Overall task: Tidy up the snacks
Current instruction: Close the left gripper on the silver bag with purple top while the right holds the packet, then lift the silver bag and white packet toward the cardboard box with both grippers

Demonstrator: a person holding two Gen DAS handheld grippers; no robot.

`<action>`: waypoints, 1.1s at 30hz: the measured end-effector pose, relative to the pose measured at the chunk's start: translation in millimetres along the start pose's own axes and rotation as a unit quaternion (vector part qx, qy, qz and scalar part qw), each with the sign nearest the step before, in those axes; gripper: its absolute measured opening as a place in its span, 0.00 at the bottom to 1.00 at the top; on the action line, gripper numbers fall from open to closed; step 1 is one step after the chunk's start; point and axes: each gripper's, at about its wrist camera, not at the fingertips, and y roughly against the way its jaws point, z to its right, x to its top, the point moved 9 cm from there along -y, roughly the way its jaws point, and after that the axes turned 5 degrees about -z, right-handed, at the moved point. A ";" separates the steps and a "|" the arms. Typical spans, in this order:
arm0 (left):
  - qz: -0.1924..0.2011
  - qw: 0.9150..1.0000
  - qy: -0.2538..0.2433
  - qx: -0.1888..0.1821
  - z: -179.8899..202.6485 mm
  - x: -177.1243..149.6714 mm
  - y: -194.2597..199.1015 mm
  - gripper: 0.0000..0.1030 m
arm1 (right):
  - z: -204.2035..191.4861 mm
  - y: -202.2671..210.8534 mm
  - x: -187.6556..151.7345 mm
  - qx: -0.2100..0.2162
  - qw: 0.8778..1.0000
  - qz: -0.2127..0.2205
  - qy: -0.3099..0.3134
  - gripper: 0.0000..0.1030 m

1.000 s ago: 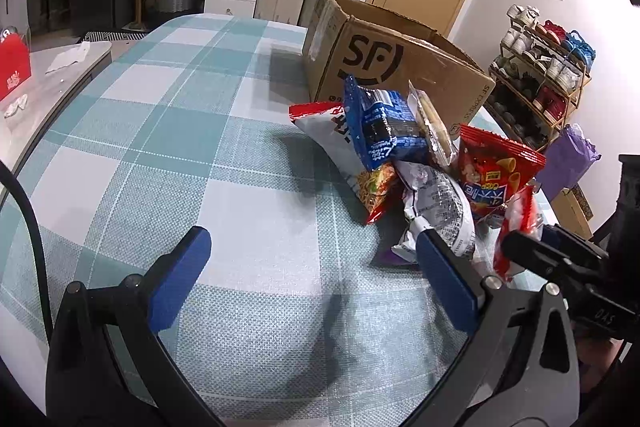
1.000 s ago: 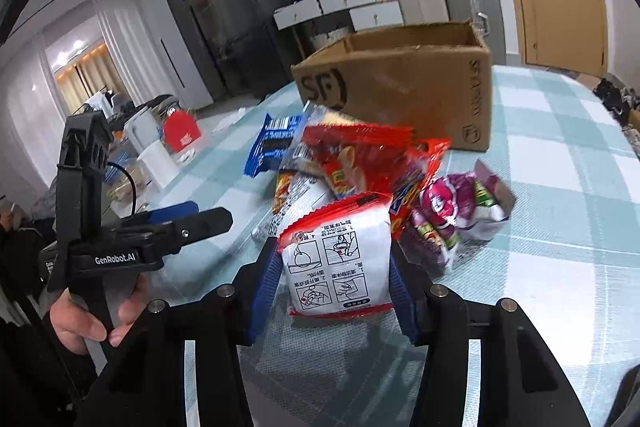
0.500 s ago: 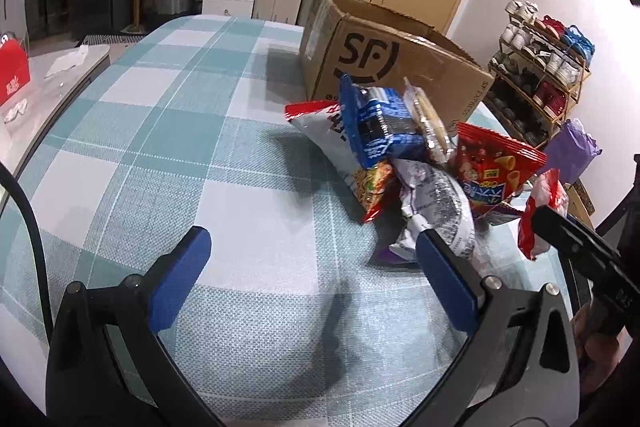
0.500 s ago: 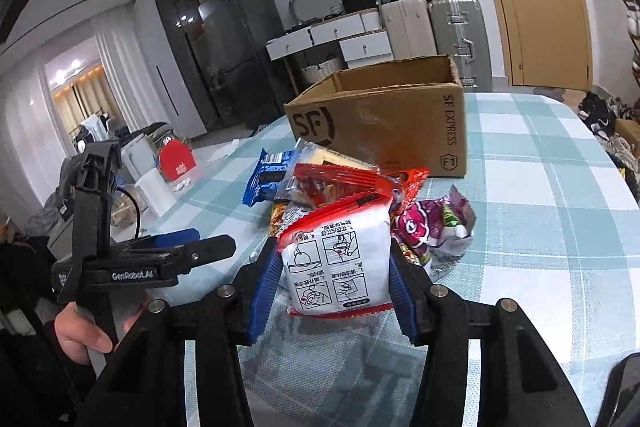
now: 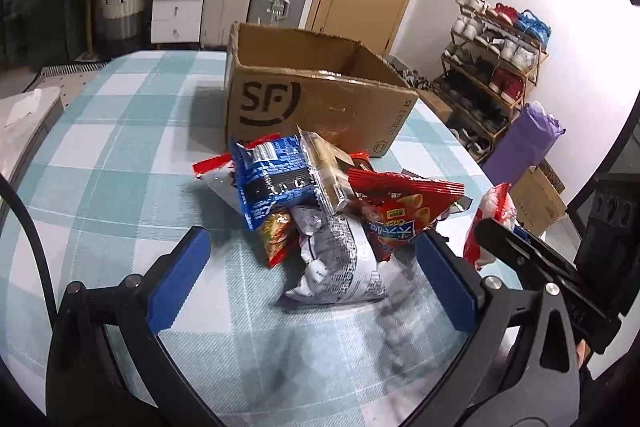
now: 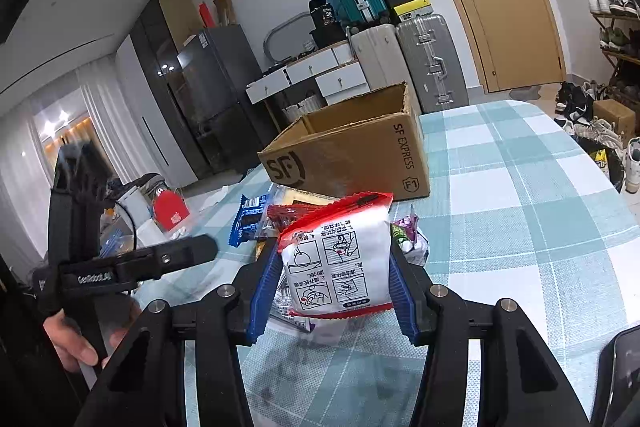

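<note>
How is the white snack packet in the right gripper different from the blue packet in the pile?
The white packet is clamped upright in the right hand-held gripper, off the table; the blue packet lies tilted in the pile. One is white with red edges, the other blue. Both are sealed.

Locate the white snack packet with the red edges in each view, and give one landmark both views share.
Left wrist view: the white snack packet with red edges shows edge-on at the right, in the right tongs, right of the snack pile.
Right wrist view: the packet sits at lower centre, clamped between the blue pads, printed side facing the camera.
Shared landmark: the open SF cardboard box on the checked tablecloth behind the pile.
</note>
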 end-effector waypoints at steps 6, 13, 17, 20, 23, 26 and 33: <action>-0.055 0.996 0.058 -0.031 -8.2 -5.2 -27.4 0.99 | 3.7 -0.1 -0.1 0.008 1.000 -0.002 -0.013 0.50; -0.068 0.998 0.010 0.012 8.9 -13.4 -47.4 0.99 | 5.8 1.5 -1.4 0.013 1.000 -0.002 -0.025 0.50; -0.077 0.997 0.010 0.016 14.0 -13.6 -59.0 0.99 | 4.1 1.8 -1.6 0.011 1.000 -0.001 -0.022 0.50; -0.089 0.995 -0.002 0.036 16.7 -15.5 -66.5 0.93 | 3.8 1.9 -1.8 0.011 1.000 -0.002 -0.023 0.50; -0.107 0.994 0.001 0.022 19.2 -19.8 -75.1 0.77 | 3.8 1.2 -1.7 0.012 1.000 -0.002 -0.026 0.51; -0.115 0.993 0.007 0.016 17.5 -24.0 -79.4 0.62 | 4.0 1.1 -2.1 0.014 1.000 -0.003 -0.028 0.51; -0.113 0.993 0.015 -0.022 17.1 -29.5 -76.0 0.45 | 6.6 0.4 -2.2 0.015 0.999 -0.002 -0.035 0.51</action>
